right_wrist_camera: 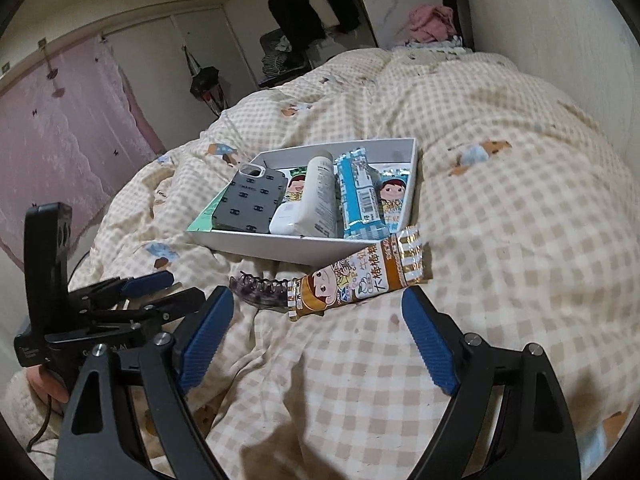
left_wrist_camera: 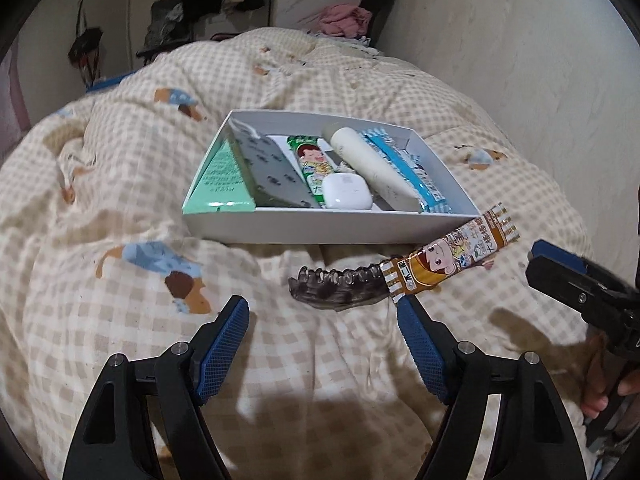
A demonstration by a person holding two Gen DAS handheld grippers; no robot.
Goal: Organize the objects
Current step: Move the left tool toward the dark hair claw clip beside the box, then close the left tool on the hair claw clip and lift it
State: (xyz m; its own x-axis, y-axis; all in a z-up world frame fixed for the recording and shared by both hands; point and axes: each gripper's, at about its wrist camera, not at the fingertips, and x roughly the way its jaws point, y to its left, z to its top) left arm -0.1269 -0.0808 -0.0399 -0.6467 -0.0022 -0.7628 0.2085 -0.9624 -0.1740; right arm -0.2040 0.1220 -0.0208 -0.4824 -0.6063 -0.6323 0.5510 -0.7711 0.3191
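A white box [left_wrist_camera: 332, 227] [right_wrist_camera: 288, 245] sits on the checked quilt and holds a grey phone case [left_wrist_camera: 268, 172] [right_wrist_camera: 250, 200], a white tube [left_wrist_camera: 372, 164] [right_wrist_camera: 320, 196], a white earbud case [left_wrist_camera: 347, 192], green and blue snack packs and a mint card. In front of it lie a brown snack pack [left_wrist_camera: 448, 260] [right_wrist_camera: 360, 276] and a dark hair claw [left_wrist_camera: 338, 286] [right_wrist_camera: 262, 290], touching. My left gripper [left_wrist_camera: 322, 312] is open, just short of the claw. My right gripper [right_wrist_camera: 318, 308] is open, just short of the brown pack.
The checked quilt [left_wrist_camera: 120, 208] [right_wrist_camera: 500, 240] covers a bed, with a cream wall [left_wrist_camera: 500, 48] at right. Pink clothes [left_wrist_camera: 344, 20] [right_wrist_camera: 434, 22] lie at the far end. Dark clothes hang beyond. A pink curtain [right_wrist_camera: 52, 120] is at left.
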